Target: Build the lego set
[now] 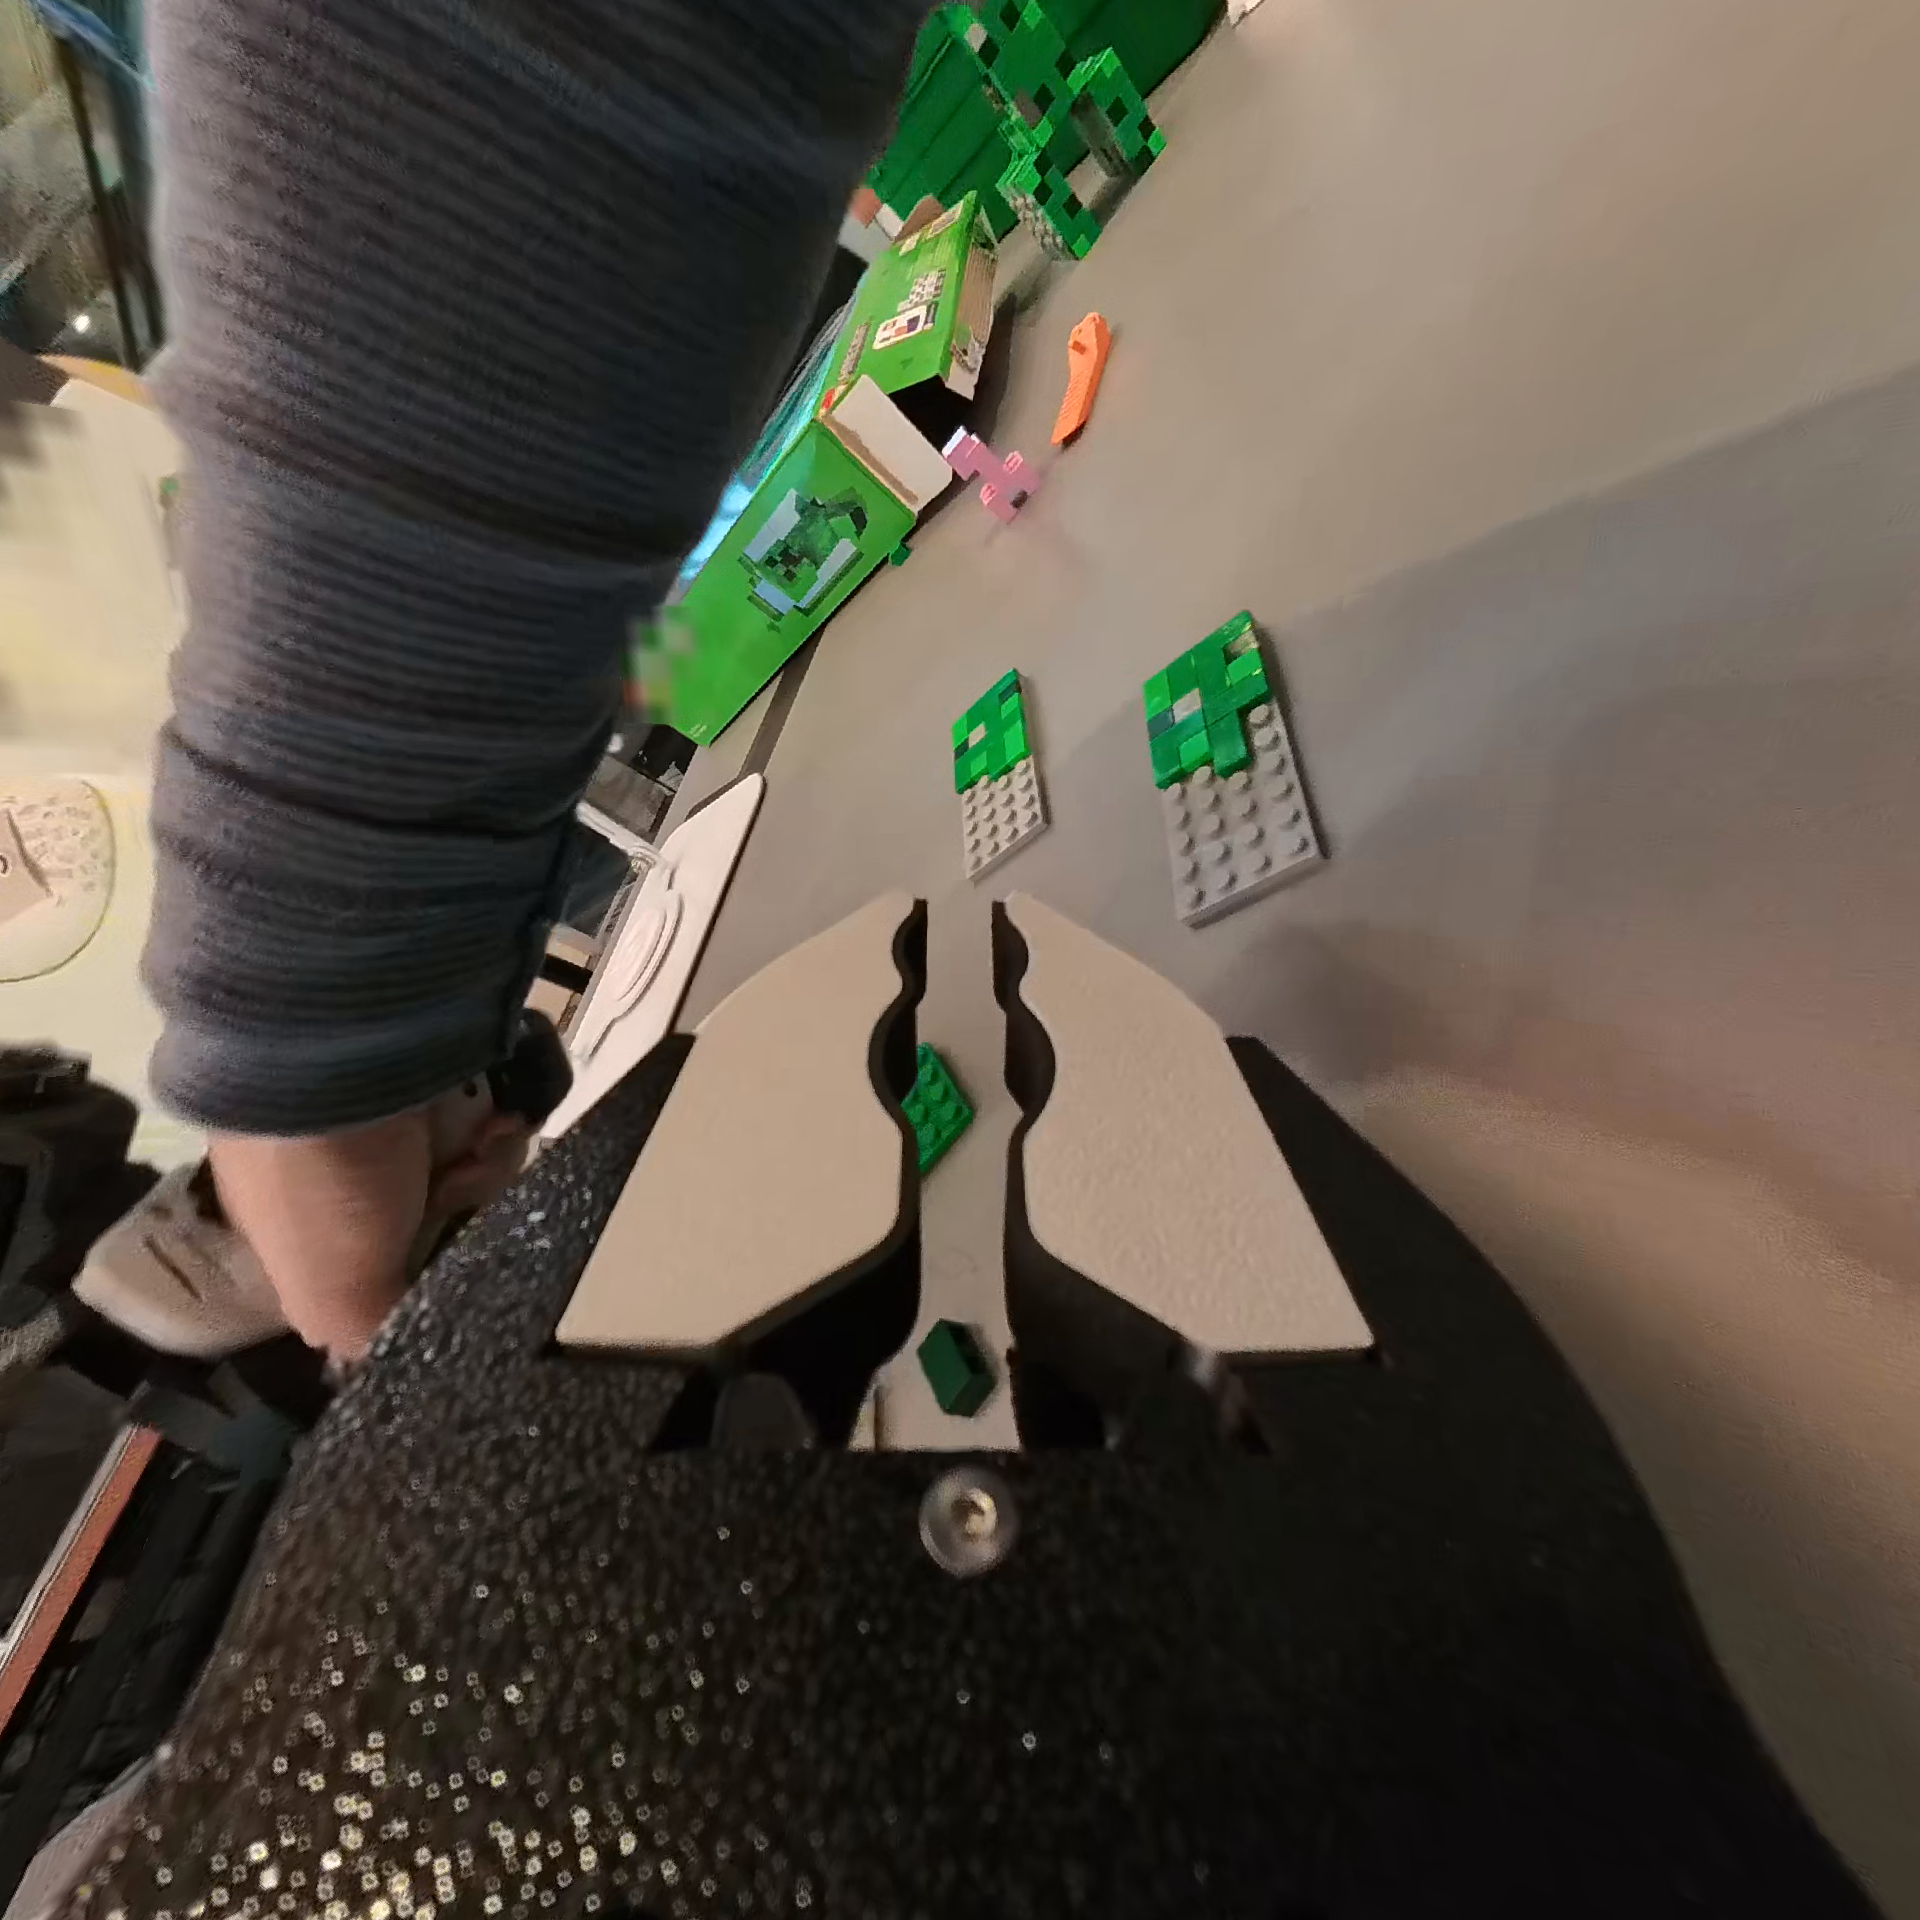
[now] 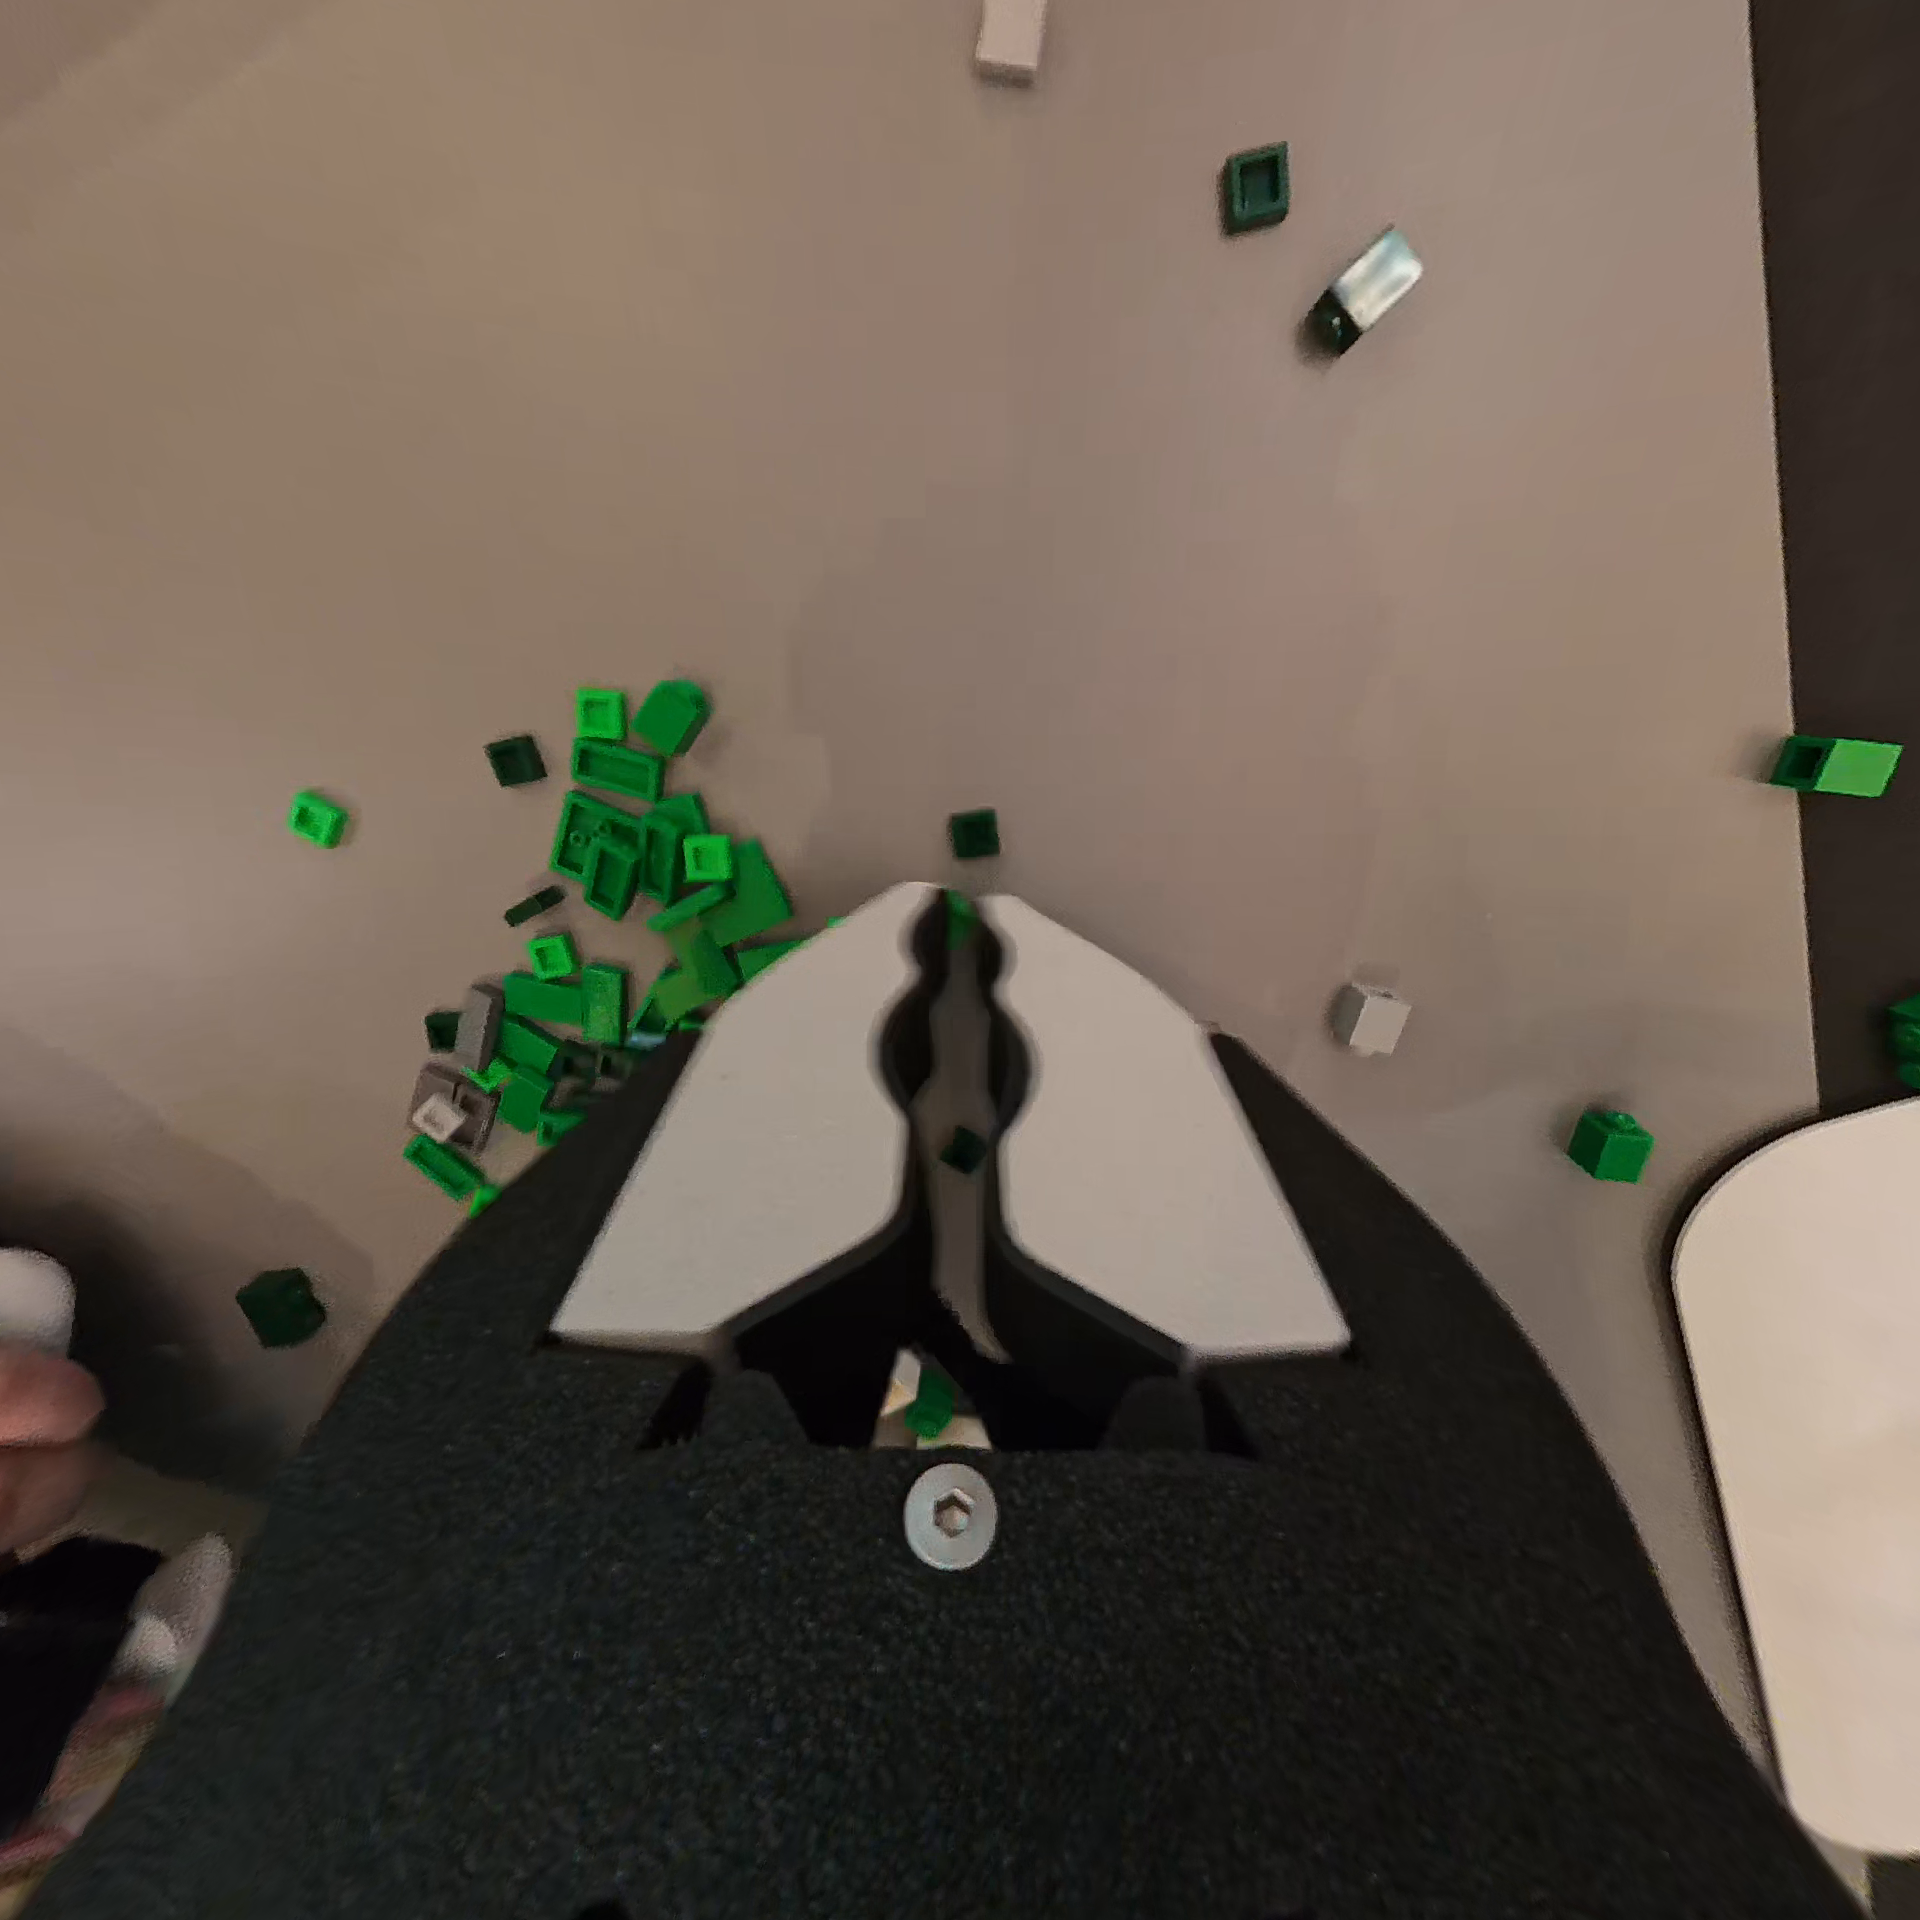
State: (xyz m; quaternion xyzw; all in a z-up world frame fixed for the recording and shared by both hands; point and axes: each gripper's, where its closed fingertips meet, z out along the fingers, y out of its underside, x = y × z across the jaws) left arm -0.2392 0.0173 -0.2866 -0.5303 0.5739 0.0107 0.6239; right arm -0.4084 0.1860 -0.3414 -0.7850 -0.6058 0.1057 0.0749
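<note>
Fingers (image 2: 1023, 961) pinch a green piece (image 2: 958, 916) at their tips.

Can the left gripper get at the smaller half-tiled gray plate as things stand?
Probably yes. The left gripper has its jaws slightly apart and empty, and the smaller gray plate lies just beyond its tips on bare table. Nothing stands between them; the larger plate sits apart, to one side.

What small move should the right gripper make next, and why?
Probably carry its piece toward the plates. The right gripper looks shut on a small green piece at its tips, and both grey baseplates are only half tiled. The left gripper is open.
</note>
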